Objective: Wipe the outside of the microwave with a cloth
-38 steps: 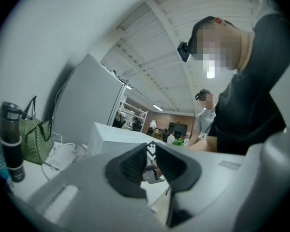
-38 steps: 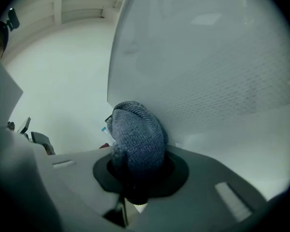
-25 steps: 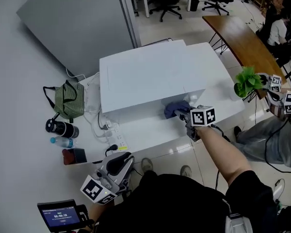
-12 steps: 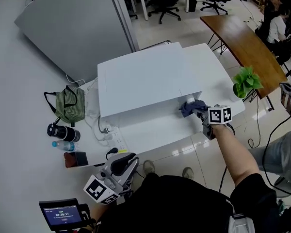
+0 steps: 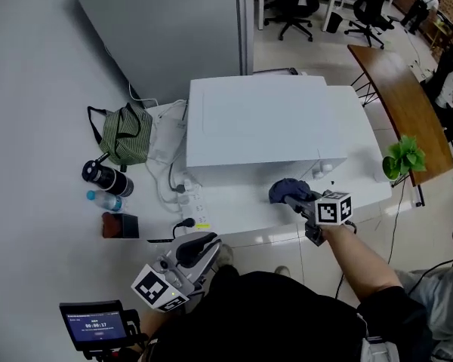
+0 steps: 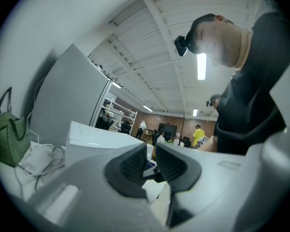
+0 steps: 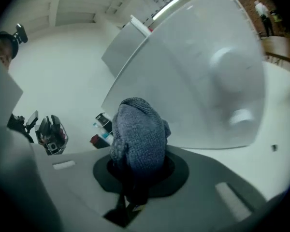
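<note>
My right gripper [image 5: 293, 199] sits right of centre in the head view, its fingers clamped on a bunched blue-grey cloth [image 5: 285, 190]. The cloth is low against the front face of the white microwave [image 5: 264, 119], which fills the middle of the frame on a white table [image 5: 234, 219]. My left gripper [image 5: 202, 244] hangs at lower left, off the table; its own view shows the fingers a narrow gap apart with nothing between them. A green striped bag [image 5: 124, 134] lies to the microwave's left.

Head view looks steeply down; all see microwave [image 5: 264, 123].
</note>
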`<action>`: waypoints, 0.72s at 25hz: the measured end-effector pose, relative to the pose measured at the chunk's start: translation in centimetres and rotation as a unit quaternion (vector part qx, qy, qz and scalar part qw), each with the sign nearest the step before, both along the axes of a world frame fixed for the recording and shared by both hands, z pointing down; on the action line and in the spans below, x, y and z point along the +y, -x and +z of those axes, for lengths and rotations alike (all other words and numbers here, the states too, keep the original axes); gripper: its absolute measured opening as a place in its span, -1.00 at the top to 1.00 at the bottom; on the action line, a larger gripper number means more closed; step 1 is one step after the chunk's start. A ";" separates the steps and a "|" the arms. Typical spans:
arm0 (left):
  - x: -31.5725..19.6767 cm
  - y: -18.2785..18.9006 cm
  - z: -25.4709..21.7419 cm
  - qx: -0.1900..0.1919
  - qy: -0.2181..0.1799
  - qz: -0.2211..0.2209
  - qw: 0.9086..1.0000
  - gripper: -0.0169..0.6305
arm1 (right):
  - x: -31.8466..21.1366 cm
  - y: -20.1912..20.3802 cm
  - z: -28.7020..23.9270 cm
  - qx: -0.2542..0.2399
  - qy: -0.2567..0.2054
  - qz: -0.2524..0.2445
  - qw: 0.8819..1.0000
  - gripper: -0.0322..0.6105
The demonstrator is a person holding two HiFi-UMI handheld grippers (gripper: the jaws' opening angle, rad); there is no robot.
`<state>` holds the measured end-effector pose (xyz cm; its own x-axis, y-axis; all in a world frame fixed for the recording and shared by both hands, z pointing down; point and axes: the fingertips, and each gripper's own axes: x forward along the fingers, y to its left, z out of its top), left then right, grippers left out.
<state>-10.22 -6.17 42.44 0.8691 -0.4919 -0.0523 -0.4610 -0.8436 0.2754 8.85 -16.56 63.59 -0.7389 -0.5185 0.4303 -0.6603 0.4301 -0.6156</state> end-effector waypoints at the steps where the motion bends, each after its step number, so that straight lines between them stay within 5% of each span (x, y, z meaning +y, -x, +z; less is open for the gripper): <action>1: 0.0 0.5 0.3 0.001 0.001 -0.006 1.000 0.78 | -0.2 3.2 0.7 -0.009 0.003 -0.027 1.000 0.74; 6: 0.4 4.6 3.3 -0.016 0.011 -0.041 0.999 0.78 | -1.8 18.2 3.4 -0.030 0.001 -0.128 0.991 0.74; 9: 0.9 6.4 4.6 -0.031 0.018 -0.057 0.998 0.78 | -2.7 23.8 4.7 -0.020 -0.001 -0.154 0.988 0.74; 14: 0.0 8.5 4.5 -0.031 0.041 -0.073 0.996 0.78 | -5.5 26.0 5.9 -0.033 0.042 -0.116 0.992 0.74; 18: -0.5 7.8 4.0 -0.031 0.041 -0.061 0.997 0.78 | -6.1 22.9 6.0 -0.047 0.060 -0.080 0.994 0.74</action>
